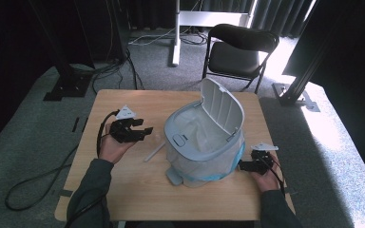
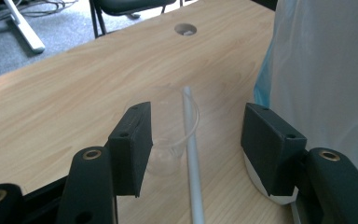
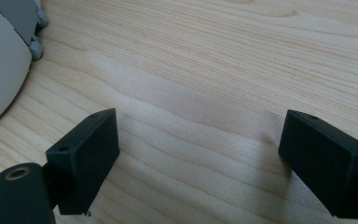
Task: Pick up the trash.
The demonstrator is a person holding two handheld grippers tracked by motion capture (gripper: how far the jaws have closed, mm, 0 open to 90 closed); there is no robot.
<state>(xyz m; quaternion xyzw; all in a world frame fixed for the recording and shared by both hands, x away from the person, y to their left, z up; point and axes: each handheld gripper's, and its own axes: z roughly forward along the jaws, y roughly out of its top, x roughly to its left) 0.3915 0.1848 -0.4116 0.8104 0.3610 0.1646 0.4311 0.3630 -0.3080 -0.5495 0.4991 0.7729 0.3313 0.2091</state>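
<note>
My left tongs [image 2: 196, 140] gape around a straw [image 2: 192, 154] and cup [image 2: 168, 135] on the table [image 2: 51, 102]; right tongs [image 3: 200, 158] released.

Black folding chair [image 1: 241, 50] beyond table's far edge, right of centre. White stand base [image 1: 204, 21] on grey carpet, far centre. Black cables [image 1: 109, 69] trail far left. Round hole [image 2: 185, 30] in wooden table [image 1: 123, 190].

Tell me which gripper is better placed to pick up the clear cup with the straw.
Left. The left gripper has its open jaws either side of the clear cup and straw. The right gripper is open over bare table, beyond the bin.
</note>
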